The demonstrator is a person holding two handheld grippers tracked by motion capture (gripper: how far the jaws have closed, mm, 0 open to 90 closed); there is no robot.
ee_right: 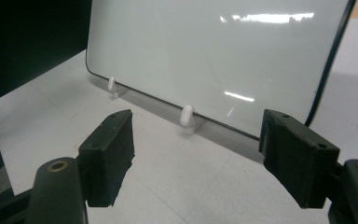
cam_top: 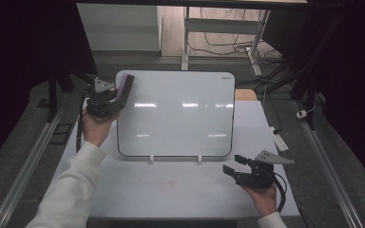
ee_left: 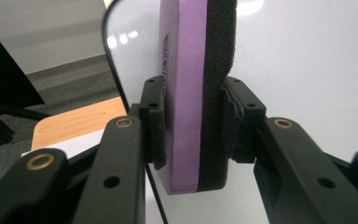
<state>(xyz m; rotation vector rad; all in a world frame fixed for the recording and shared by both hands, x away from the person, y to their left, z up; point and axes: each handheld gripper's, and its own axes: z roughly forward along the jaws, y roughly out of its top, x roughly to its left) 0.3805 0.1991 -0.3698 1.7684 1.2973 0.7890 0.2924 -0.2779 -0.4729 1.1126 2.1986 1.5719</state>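
While the left claw (ee_left: 193, 126) grips a flat eraser (ee_left: 198, 93), purple foam backed by coarse black sponge, at the glossy whiteboard's (cam_top: 176, 114) upper left corner, the right claw (ee_right: 196, 154) hangs wide and empty over the matte white desk (cam_top: 171, 190). Rounded board corners, white clip feet (ee_right: 186, 115).

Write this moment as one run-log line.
left gripper: shut on eraser, at whiteboard top-left corner | right gripper: open, empty, near the whiteboard's bottom edge | whiteboard: upright on clips, clean
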